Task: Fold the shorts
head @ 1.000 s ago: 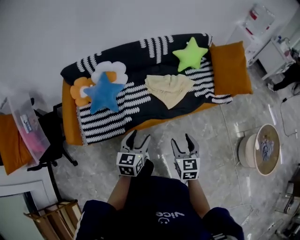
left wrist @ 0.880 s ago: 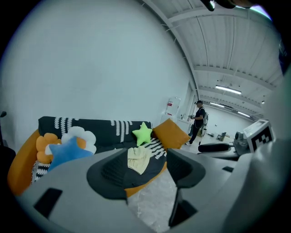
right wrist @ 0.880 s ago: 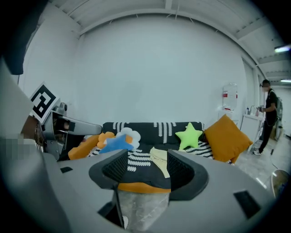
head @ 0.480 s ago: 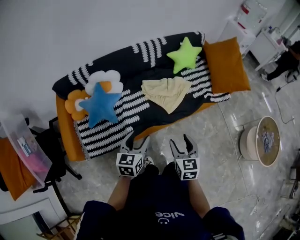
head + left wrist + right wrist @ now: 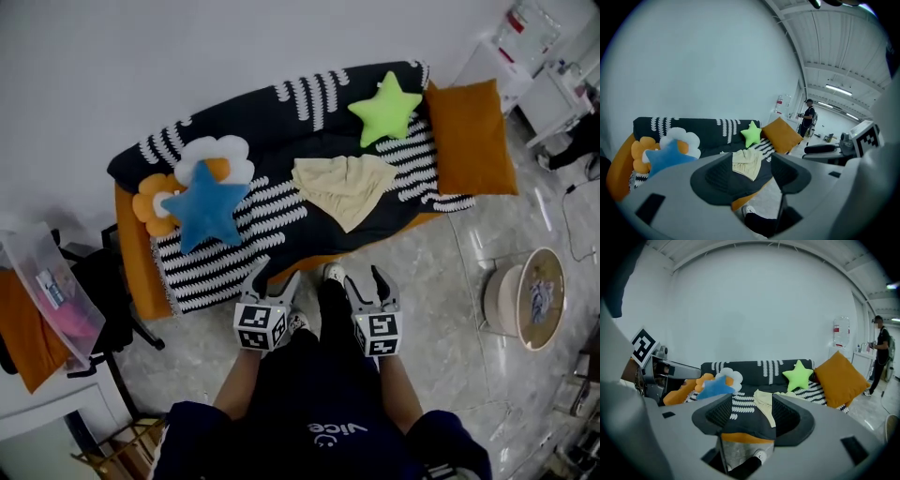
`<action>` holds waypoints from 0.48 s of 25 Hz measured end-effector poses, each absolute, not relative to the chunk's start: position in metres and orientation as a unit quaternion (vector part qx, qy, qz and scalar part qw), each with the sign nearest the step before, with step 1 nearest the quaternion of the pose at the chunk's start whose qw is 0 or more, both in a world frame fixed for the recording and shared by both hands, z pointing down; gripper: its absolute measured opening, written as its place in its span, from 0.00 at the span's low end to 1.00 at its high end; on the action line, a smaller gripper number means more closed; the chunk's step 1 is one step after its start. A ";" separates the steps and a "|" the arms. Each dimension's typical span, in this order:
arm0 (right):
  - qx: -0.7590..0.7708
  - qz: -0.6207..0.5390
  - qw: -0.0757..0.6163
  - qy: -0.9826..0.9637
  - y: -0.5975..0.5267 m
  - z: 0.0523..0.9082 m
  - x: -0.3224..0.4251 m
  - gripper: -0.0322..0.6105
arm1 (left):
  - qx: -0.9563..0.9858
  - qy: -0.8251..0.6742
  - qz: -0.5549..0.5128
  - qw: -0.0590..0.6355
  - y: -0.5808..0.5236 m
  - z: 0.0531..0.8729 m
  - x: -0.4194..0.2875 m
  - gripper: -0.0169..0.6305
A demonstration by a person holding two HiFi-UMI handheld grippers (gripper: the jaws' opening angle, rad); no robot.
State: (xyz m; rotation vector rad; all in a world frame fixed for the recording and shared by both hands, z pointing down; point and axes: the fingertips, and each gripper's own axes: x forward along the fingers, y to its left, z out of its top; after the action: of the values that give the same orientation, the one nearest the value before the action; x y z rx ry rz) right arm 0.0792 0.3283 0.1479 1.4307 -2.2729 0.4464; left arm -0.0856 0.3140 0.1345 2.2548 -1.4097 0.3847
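Observation:
Pale yellow shorts [image 5: 344, 187] lie crumpled on a black-and-white striped blanket [image 5: 281, 216] over an orange couch; the same shorts [image 5: 746, 162] show between the jaws in the left gripper view, and the shorts [image 5: 765, 407] also in the right gripper view. My left gripper [image 5: 272, 281] and right gripper [image 5: 367, 281] hang side by side over the floor, short of the couch's front edge. Both are open with nothing between their fingers.
A blue star cushion [image 5: 206, 206], a flower cushion [image 5: 214, 153] and a green star cushion [image 5: 386, 108] lie on the couch, an orange pillow [image 5: 473, 136] at its right end. A black chair [image 5: 98, 281] stands left, a round stool [image 5: 525, 300] right. A person [image 5: 807, 119] stands far off.
Both grippers have come closer to the couch's front edge, side by side. The couch sat higher and further left in view half a second ago and has shifted back. The shorts have not moved.

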 end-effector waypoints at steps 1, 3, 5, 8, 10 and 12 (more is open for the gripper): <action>0.509 0.160 0.211 -0.819 0.318 0.149 0.080 0.46 | 0.816 -0.512 0.144 0.227 0.307 0.137 -0.084 0.42; 0.498 0.159 0.215 -0.825 0.295 0.152 0.080 0.46 | 0.812 -0.514 0.153 0.231 0.291 0.142 -0.080 0.42; 0.484 0.158 0.219 -0.832 0.270 0.154 0.078 0.46 | 0.806 -0.519 0.162 0.236 0.272 0.148 -0.076 0.42; 0.464 0.157 0.228 -0.841 0.236 0.156 0.079 0.46 | 0.798 -0.523 0.173 0.246 0.242 0.157 -0.067 0.42; 0.446 0.163 0.238 -0.847 0.216 0.166 0.083 0.45 | 0.788 -0.535 0.177 0.246 0.219 0.161 -0.062 0.42; 0.436 0.177 0.243 -0.848 0.196 0.175 0.088 0.45 | 0.774 -0.558 0.180 0.239 0.193 0.165 -0.060 0.40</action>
State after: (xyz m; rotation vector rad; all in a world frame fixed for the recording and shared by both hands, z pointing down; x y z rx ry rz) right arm 0.0885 0.1962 0.1749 1.1917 -2.3187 0.4840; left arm -0.0604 0.1935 0.1649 2.1192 -1.5267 0.4939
